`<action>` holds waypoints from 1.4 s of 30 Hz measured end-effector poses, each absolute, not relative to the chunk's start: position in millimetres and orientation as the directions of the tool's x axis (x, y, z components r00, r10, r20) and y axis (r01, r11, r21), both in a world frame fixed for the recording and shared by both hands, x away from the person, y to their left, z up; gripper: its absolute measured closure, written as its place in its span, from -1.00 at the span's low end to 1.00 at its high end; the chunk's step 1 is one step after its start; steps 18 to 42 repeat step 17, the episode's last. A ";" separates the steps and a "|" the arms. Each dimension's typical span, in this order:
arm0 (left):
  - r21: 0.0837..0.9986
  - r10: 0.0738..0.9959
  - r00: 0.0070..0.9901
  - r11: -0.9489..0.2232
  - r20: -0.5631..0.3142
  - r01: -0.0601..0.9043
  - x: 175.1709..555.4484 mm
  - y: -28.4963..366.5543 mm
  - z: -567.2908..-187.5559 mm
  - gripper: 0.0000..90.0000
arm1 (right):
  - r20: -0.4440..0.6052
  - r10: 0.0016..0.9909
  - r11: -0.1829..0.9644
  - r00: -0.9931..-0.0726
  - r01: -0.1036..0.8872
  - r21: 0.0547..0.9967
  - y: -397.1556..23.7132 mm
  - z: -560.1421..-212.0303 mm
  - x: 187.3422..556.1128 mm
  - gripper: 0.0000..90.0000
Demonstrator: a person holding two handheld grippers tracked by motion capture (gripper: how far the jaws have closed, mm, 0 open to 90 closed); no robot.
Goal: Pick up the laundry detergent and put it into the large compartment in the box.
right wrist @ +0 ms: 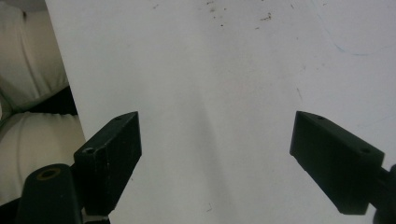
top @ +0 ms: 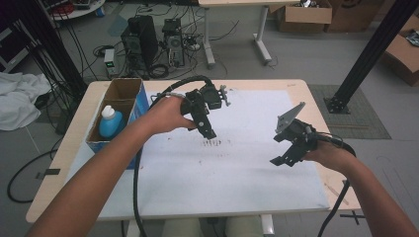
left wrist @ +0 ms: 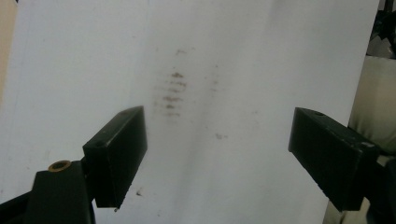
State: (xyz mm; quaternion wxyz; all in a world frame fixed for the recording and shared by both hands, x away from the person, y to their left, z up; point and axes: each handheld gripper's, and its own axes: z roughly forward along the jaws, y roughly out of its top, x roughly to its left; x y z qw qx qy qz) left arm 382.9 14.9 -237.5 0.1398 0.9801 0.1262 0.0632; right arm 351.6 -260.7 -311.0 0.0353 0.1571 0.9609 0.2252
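Left tongs [top: 209, 134] hang over the smudged patch [top: 212, 143] on the white sheet [top: 237, 173], jaws wide apart, empty. Right tongs [top: 280, 161] also apart and empty, above the sheet's right side. Blue bottle [top: 110, 123] sits in the cardboard box [top: 123, 91] at the table's [top: 301, 86] left edge, well apart from both.

A sheet [top: 237, 163] is covering most of the tabletop [top: 81, 123] in front of you. At its left edge a box [top: 123, 98] is sitting — a bottle [top: 110, 122] is standing in its near compartment. The marks [top: 212, 143] are lying on the sheet's middle, right of the box.
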 end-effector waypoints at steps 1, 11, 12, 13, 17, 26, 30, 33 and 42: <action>0.290 0.266 0.960 -0.929 0.087 0.231 383.1 15.0 -237.7 -0.55 | 0.004 0.316 0.850 -0.949 0.285 0.444 -260.4 -311.2 351.7 -0.63; 0.292 0.270 0.959 -0.927 0.087 0.235 384.9 17.1 -239.7 -0.54 | 0.011 0.324 0.847 -0.946 0.295 0.442 -261.2 -313.7 350.3 -0.63; 0.293 0.271 0.959 -0.927 0.086 0.236 385.3 17.3 -239.6 -0.54 | 0.011 0.324 0.847 -0.946 0.295 0.442 -261.2 -313.9 349.9 -0.63; 0.293 0.271 0.959 -0.927 0.086 0.236 385.3 17.3 -239.6 -0.54 | 0.011 0.324 0.847 -0.946 0.295 0.442 -261.2 -313.9 349.9 -0.63; 0.293 0.277 0.957 -0.925 0.085 0.242 385.8 18.6 -238.9 -0.54 | 0.006 0.328 0.846 -0.945 0.296 0.444 -261.9 -313.5 348.8 -0.63; 0.293 0.277 0.957 -0.925 0.085 0.242 385.8 18.6 -238.9 -0.54 | 0.006 0.328 0.846 -0.945 0.296 0.444 -261.9 -313.5 348.8 -0.63; 0.293 0.277 0.957 -0.925 0.085 0.242 385.8 18.6 -238.9 -0.54 | 0.006 0.328 0.846 -0.945 0.296 0.444 -261.9 -313.5 348.8 -0.63; 0.293 0.277 0.957 -0.925 0.085 0.242 385.8 18.6 -238.9 -0.54 | 0.006 0.328 0.846 -0.945 0.296 0.444 -261.9 -313.5 348.8 -0.63; 0.293 0.277 0.957 -0.925 0.085 0.242 385.8 18.6 -238.9 -0.54 | 0.006 0.328 0.846 -0.945 0.296 0.444 -261.9 -313.5 348.8 -0.63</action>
